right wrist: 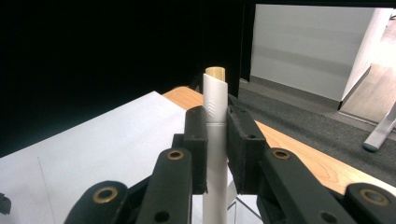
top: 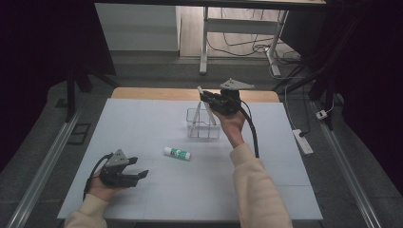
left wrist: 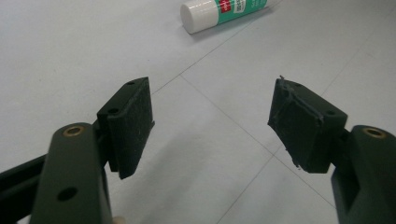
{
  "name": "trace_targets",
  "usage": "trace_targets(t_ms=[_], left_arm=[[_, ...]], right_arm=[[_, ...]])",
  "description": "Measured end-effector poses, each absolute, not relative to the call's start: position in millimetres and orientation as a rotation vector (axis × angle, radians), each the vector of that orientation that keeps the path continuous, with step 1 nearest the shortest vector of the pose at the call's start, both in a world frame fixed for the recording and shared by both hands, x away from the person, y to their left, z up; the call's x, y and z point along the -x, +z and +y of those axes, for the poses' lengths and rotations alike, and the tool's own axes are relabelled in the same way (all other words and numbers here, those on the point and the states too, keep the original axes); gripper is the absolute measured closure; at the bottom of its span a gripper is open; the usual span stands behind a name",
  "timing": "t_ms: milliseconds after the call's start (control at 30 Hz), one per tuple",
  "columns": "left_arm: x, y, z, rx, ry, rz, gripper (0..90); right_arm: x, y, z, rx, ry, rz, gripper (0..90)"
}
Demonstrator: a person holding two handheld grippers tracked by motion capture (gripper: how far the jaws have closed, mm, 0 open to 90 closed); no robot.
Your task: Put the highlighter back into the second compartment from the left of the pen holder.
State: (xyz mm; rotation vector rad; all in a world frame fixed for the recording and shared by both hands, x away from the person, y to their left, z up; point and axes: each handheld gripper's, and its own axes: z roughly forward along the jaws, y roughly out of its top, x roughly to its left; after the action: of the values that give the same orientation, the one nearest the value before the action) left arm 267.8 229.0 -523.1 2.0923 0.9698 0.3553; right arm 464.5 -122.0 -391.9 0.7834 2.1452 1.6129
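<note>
White table [top: 142, 123], dark room: my right gripper [top: 207, 98] clamps the white pen [right wrist: 215, 140] above the clear holder [top: 203, 124], not yet in; glue stick [top: 177, 153] waits, left gripper [top: 138, 167] released.

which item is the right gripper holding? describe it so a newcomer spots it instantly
Start at the clear wire rack near the far middle of the grey table mat. Above it, the right gripper is shut on a slim white pen standing upright, tan-tipped, unlike the stubby green-labelled glue stick lying flat nearer.
</note>
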Motion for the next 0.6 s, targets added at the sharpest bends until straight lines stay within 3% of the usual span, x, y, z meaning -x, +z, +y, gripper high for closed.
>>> trace_targets(t_ms=[600], left_arm=[[-266, -523, 231, -2.084, 0.359, 0.977, 30.5]], right_arm=[[-479, -397, -107, -0.798, 1.632, 2.109, 77.6]])
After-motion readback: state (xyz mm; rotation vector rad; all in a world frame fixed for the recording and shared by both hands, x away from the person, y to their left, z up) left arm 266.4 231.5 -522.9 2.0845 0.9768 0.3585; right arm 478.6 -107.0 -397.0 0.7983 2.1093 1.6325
